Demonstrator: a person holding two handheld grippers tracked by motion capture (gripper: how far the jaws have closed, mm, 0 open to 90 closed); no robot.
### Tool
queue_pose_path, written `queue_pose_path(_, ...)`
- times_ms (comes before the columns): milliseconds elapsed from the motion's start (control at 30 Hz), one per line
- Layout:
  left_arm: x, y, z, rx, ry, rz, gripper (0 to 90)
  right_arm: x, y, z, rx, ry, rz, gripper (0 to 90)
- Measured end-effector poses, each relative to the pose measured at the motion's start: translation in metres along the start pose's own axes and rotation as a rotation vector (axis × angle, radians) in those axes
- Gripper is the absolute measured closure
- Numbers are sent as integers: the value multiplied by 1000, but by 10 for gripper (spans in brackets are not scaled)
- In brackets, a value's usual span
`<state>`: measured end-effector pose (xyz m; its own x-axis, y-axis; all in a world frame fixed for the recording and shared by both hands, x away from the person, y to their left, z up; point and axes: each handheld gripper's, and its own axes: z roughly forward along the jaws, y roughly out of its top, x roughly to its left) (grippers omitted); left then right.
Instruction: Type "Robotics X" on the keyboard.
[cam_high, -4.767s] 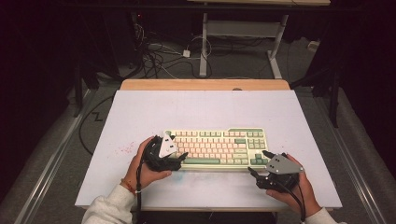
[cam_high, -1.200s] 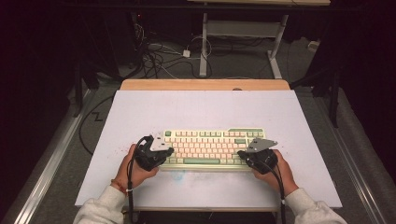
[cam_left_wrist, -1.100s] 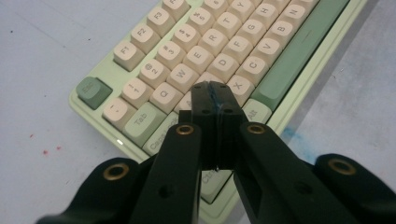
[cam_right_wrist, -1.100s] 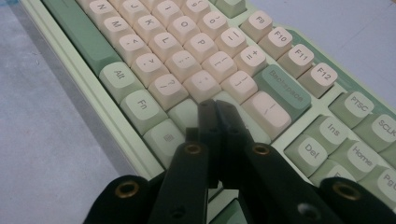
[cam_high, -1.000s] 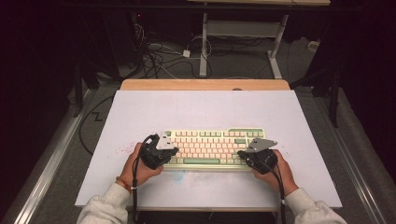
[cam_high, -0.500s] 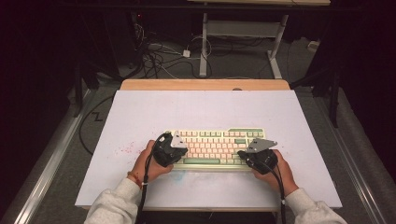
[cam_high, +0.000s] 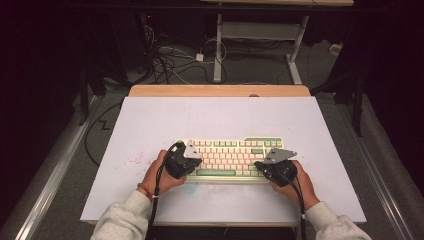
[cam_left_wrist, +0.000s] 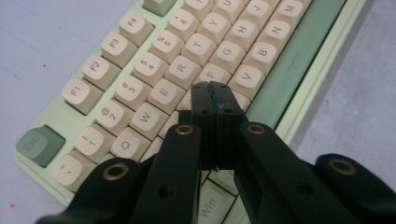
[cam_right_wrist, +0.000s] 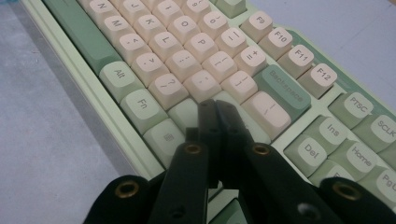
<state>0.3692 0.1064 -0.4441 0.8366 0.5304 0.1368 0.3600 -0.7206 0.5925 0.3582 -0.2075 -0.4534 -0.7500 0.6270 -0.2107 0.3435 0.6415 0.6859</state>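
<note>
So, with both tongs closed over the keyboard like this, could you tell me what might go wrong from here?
1. The left tongs end where several keycaps sit tightly packed, so a press could well catch two keys at once.
2. The right tongs sit beside the green Backspace key; a small slip might delete text.
3. The keyboard lies loose on the white table, so a slanted push may slide it.

Left claw (cam_left_wrist: 215, 91) hides the key beneath its closed tips; pale green plastic keyboard (cam_left_wrist: 299, 88) cropped by frame edges; key legends unreadable from the high view.
</note>
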Motion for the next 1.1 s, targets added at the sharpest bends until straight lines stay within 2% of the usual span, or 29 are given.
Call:
queue_pose_path(33, -1, -1, 3, 18, 6, 5, 874, 0, 0, 0, -1, 0, -4, 898)
queue_pose_path(167, 0, -1, 3, 16, 5, 4, 874, 0, 0, 0, 1, -1, -7, 898)
queue_pose_path(467, 1, 0, -9, -49, 35, -14, 868, -1, 1, -2, 4, -3, -4, 900)
queue_pose_path(900, 0, -3, -12, -103, 82, -13, 804, -4, 7, -23, -99, -31, 15, 898)
queue_pose_path(1067, 0, -4, -15, -124, 93, -7, 739, -4, 8, -27, -121, -47, 17, 875)
queue_pose_path(1100, 0, -4, -15, -124, 108, -5, 711, -4, 8, -27, -126, -46, 17, 870)
